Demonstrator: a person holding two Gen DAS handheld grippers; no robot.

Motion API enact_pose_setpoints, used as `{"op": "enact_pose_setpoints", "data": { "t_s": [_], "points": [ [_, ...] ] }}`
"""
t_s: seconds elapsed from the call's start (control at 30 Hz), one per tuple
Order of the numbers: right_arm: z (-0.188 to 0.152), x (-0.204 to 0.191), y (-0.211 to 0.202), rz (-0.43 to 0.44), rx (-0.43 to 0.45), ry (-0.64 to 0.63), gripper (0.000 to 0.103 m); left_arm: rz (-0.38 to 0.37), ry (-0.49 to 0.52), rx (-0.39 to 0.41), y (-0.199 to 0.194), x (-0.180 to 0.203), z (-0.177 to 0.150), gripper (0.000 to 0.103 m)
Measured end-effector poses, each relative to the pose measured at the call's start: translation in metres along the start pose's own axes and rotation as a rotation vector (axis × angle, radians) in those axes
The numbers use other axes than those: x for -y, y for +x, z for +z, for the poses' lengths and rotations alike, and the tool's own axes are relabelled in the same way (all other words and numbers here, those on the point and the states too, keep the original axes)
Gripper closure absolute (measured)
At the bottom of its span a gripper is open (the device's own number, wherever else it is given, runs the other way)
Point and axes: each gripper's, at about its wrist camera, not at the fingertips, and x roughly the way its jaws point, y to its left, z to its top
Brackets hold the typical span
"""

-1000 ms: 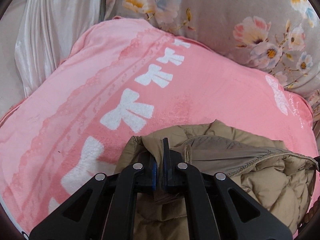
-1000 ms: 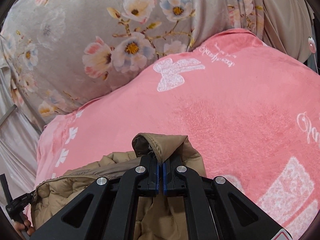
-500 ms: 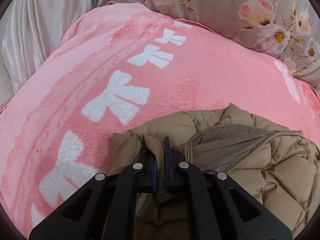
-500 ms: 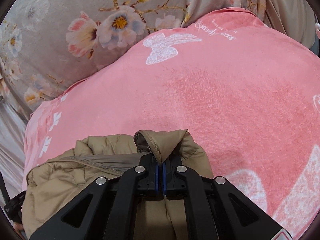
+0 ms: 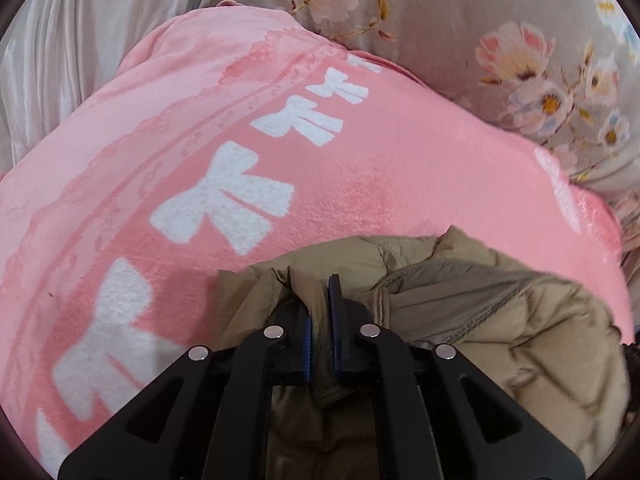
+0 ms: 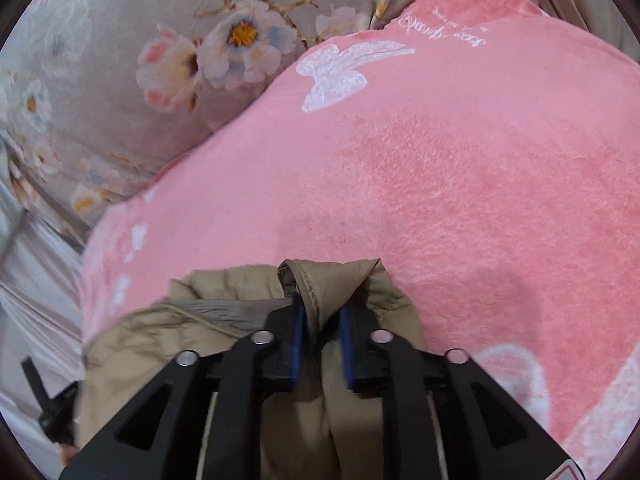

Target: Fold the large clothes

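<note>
A tan quilted puffer jacket [image 5: 520,320] lies bunched on a pink blanket [image 5: 360,152] with white bows. My left gripper [image 5: 320,300] has its jaws slightly apart with a fold of the jacket's edge still between them. In the right wrist view the jacket [image 6: 160,344] shows again, and my right gripper [image 6: 322,316] has its jaws parted, with a tan fold [image 6: 332,284] standing loose between the blue pads. The left gripper's tip [image 6: 48,408] shows at the lower left.
A grey flowered quilt [image 5: 500,20] lies beyond the blanket, also in the right wrist view [image 6: 160,60]. A pale satin curtain [image 5: 80,40] hangs at the left. The pink blanket [image 6: 480,180] spreads wide ahead.
Both grippers have lowered the jacket onto the blanket and their jaws have started to part. The right jaws, shut on the fold before, now stand clearly apart.
</note>
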Motion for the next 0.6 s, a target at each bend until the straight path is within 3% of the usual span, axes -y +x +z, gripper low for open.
{"op": "enact_pose_setpoints", "data": {
  "t_s": [0.07, 0.2, 0.3, 0.4, 0.47, 0.53, 0.57, 0.6],
  "points": [
    [0.012, 0.008, -0.035, 0.047, 0.068, 0.037, 0.056, -0.05, -0.004, 0.024, -0.029, -0.01, 0.013, 0.093],
    [0.033, 0.014, -0.11, -0.002, 0.221, 0.041, 0.054, -0.119, 0.006, 0.038, -0.078, -0.019, 0.04, 0.093],
    [0.03, -0.013, -0.138, -0.037, 0.277, -0.08, 0.054, -0.1, 0.069, 0.069, -0.094, -0.006, 0.047, 0.092],
    [0.023, -0.039, -0.118, -0.044, 0.193, -0.19, 0.053, 0.013, 0.194, 0.03, -0.08, 0.019, 0.04, 0.086],
    [0.013, -0.049, -0.079, -0.141, 0.116, -0.251, 0.053, 0.097, 0.255, 0.03, -0.074, 0.03, 0.031, 0.086],
    [0.002, -0.045, -0.051, -0.154, 0.04, -0.233, 0.053, 0.095, 0.237, 0.045, -0.079, 0.026, 0.03, 0.083],
    [-0.002, -0.043, -0.041, -0.136, 0.018, -0.218, 0.053, 0.051, 0.184, 0.047, -0.084, 0.015, 0.035, 0.083],
    [-0.008, -0.044, -0.032, -0.123, 0.006, -0.211, 0.053, 0.001, 0.13, 0.039, -0.087, 0.005, 0.04, 0.075]
  ]
}}
